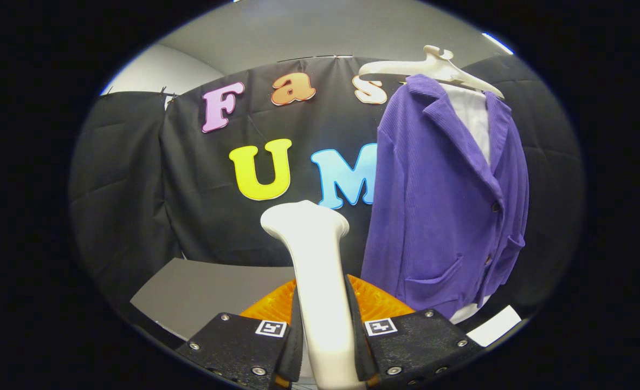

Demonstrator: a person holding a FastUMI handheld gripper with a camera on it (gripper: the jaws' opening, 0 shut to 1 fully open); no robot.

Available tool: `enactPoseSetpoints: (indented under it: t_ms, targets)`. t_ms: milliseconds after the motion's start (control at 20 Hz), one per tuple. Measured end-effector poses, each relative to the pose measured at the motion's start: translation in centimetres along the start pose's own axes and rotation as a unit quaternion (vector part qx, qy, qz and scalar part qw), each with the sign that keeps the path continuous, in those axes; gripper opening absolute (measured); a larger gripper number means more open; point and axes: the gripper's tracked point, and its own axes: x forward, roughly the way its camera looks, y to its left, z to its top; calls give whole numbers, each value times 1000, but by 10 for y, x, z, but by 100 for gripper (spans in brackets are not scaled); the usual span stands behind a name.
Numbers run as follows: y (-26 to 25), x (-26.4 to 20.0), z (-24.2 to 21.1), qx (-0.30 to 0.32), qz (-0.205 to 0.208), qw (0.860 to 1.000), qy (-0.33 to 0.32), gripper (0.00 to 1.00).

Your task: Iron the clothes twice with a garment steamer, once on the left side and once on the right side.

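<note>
The hand-held gripper (328, 336) is seen at the 6 o'clock position, its two black fingers (244, 346) clamped from either side on the white handle of the garment steamer (317, 271). The handle is pressed by both finger pads and rises straight ahead between them, ending in a broadened white head that points toward 12 o'clock. Behind the handle, just beyond the fingers, a ribbed orange part (376, 300) is visible on both sides of it; what it belongs to cannot be told.

At about 2 o'clock from the steamer head, a purple jacket (439, 200) is hung on a white hanger (433, 67), with a white garment (474, 119) worn beneath it and showing at the open collar and below the hem. The jacket is closed at the front, with a patch pocket low on it. The steamer head is held near the jacket's edge but apart from it, without touching the fabric.

A grey table (200, 295) is seen at 8 o'clock from the steamer, beyond the fingers. A white sheet (496, 325) lies at 4 o'clock, below the jacket's hem.
</note>
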Motion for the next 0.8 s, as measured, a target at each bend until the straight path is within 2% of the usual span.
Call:
enactPoseSetpoints:
  t_ms: [200,350,550,800]
  targets:
    - [-16,-44,-8,-18,20,1000,0,38]
    - [-34,-77,2,-32,24,999,-19,38]
    - [-73,-113,18,-32,16,998,-47,38]
    - [-110,-126,33,-30,0,998,-55,38]
